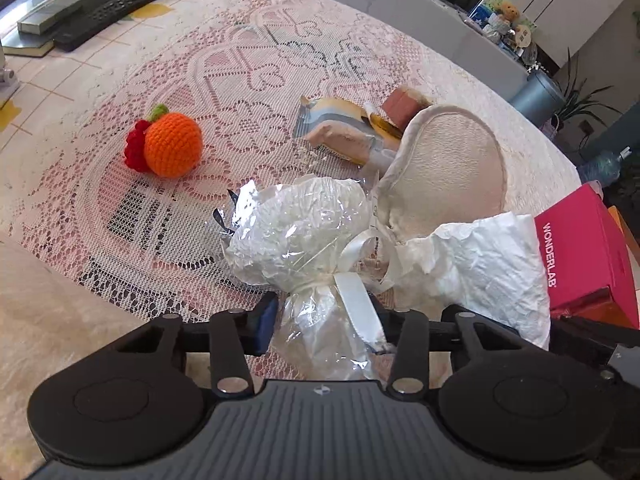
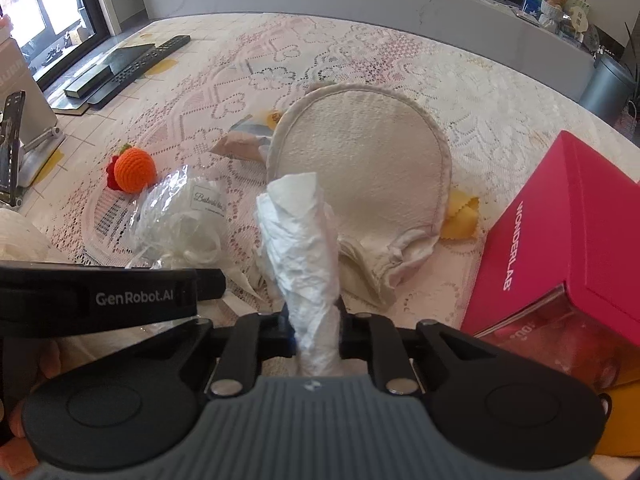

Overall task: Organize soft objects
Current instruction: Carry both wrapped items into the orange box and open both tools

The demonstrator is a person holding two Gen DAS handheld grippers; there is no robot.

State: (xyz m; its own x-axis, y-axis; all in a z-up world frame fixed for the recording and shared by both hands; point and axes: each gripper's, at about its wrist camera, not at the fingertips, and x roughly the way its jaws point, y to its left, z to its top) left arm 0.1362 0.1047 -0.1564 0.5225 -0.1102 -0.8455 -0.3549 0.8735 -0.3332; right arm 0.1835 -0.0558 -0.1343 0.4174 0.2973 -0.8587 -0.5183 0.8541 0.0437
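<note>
My left gripper (image 1: 324, 322) is shut on the tied neck of a clear cellophane bag (image 1: 300, 232) with a white ribbon and white stuffing; the bag also shows in the right wrist view (image 2: 180, 216). My right gripper (image 2: 316, 332) is shut on a crumpled white tissue (image 2: 304, 240), which also shows in the left wrist view (image 1: 480, 264). A cream round pad (image 2: 360, 164) lies just beyond both. An orange crocheted fruit (image 1: 172, 146) sits to the left on the lace cloth. A snack packet (image 1: 340, 132) lies behind the bag.
A pink WONDERLAB box (image 2: 568, 224) stands at the right. A yellow cloth (image 2: 464, 216) peeks from under the pad. Remote controls and flat dark boxes (image 1: 100, 4) lie at the far left. A phone on a stand (image 2: 12, 148) is at the left edge.
</note>
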